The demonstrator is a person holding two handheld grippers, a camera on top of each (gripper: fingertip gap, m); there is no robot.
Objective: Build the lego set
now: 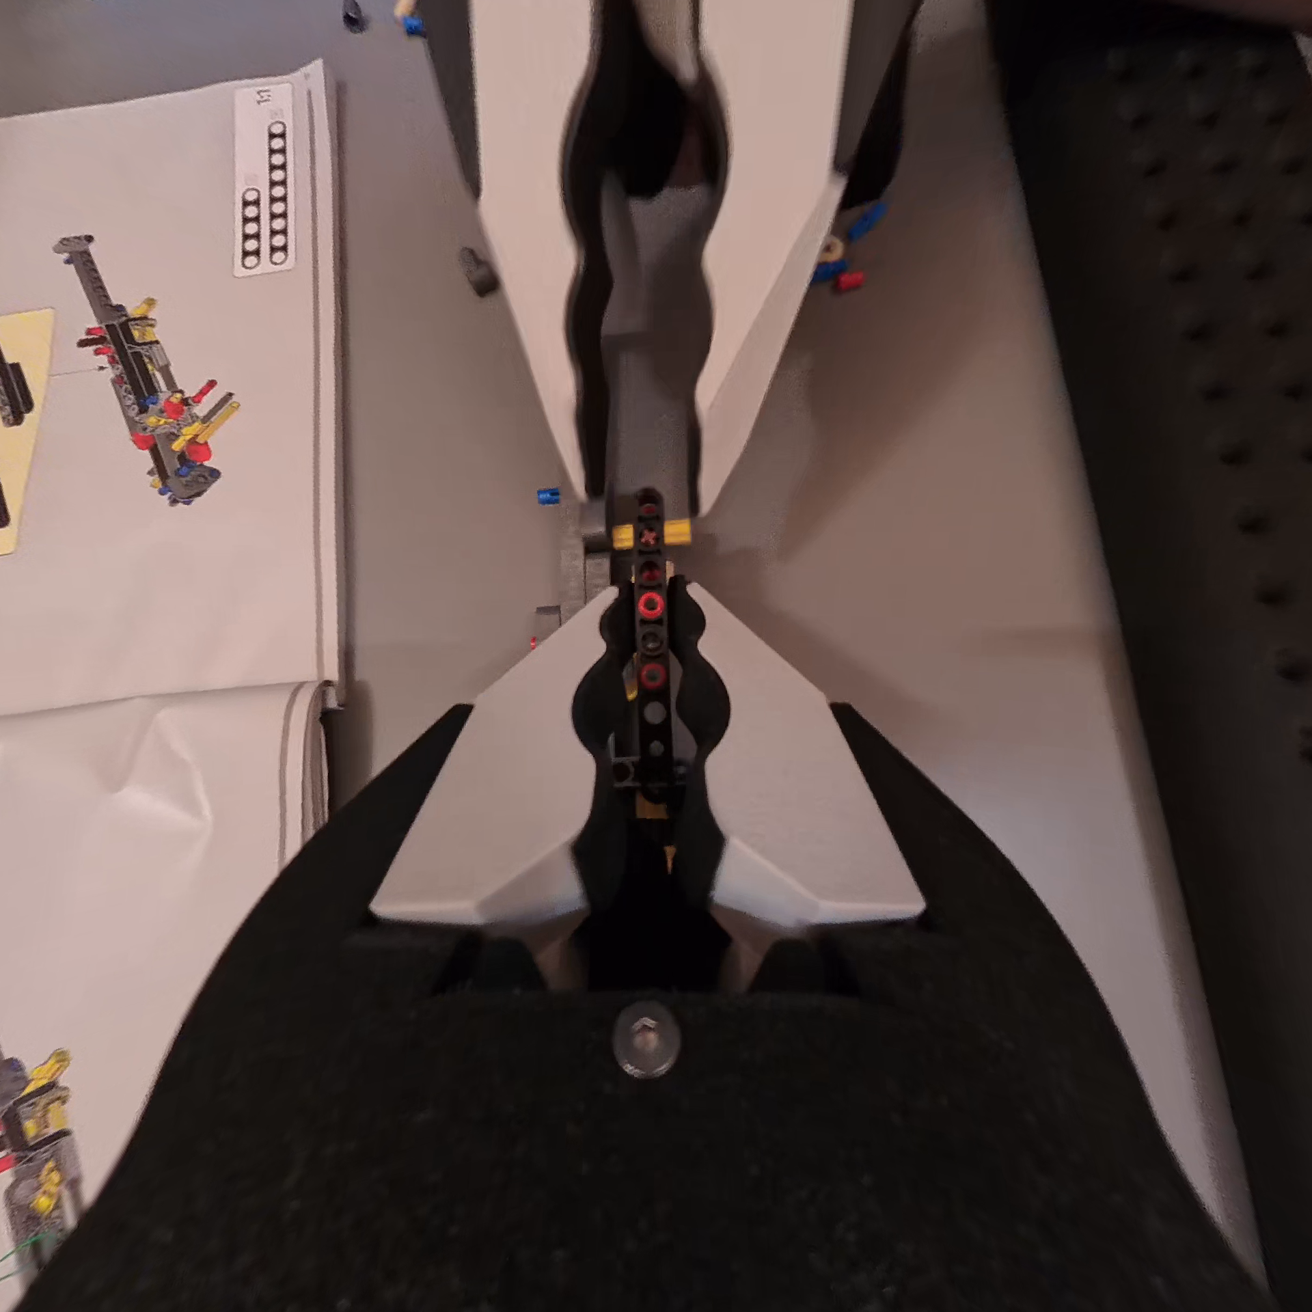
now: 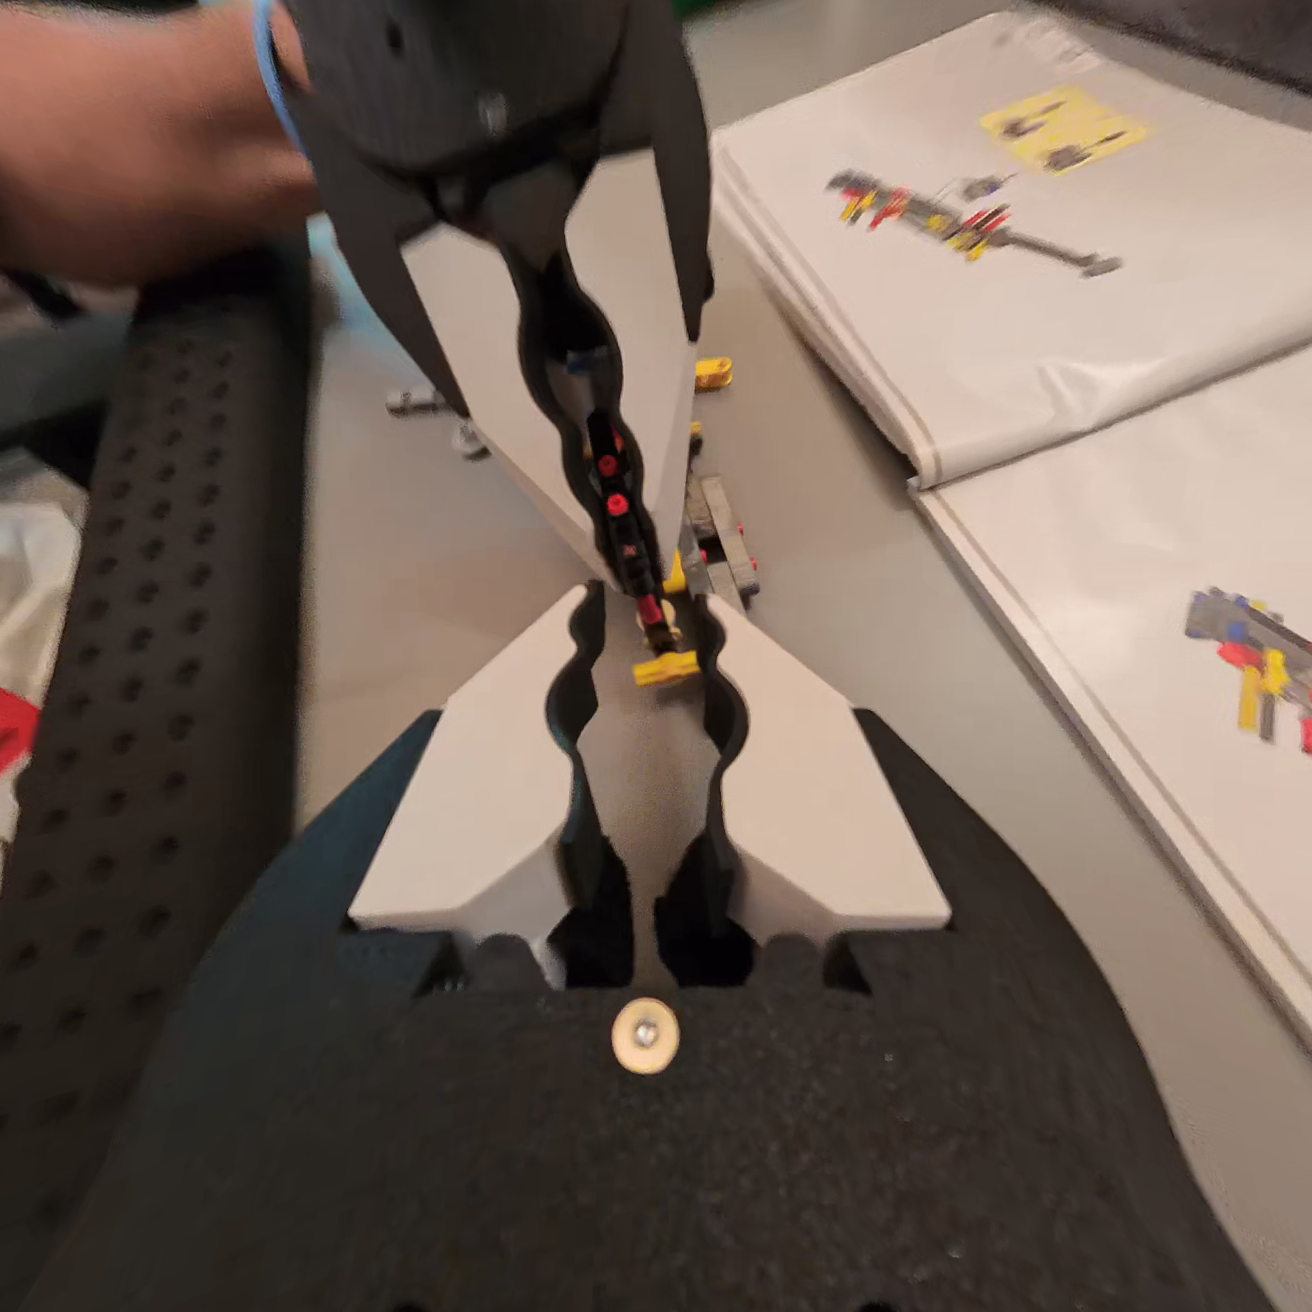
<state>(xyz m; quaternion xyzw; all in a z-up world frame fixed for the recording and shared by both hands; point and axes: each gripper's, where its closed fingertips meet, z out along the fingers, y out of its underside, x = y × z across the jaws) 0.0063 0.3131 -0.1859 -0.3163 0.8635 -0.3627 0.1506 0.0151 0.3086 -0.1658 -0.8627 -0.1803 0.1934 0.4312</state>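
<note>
My left gripper is shut on a black lego beam with red pins in its holes. The beam stands on edge between the pads and sticks out past the fingertips. A yellow cross piece sits at its far end. My right gripper is open, with its fingertips either side of that end and of a yellow connector. It faces my left gripper tip to tip. The right gripper also shows in the left wrist view. A grey lego assembly lies on the table just beside the tips.
An open instruction booklet lies beside the work spot and shows in the right wrist view too. A black perforated mat runs along the other side. Loose blue, red and yellow pieces and a yellow connector lie on the grey table. A person's hand holds the left gripper. Both grippers' tips are close together, under 4 cm apart.
</note>
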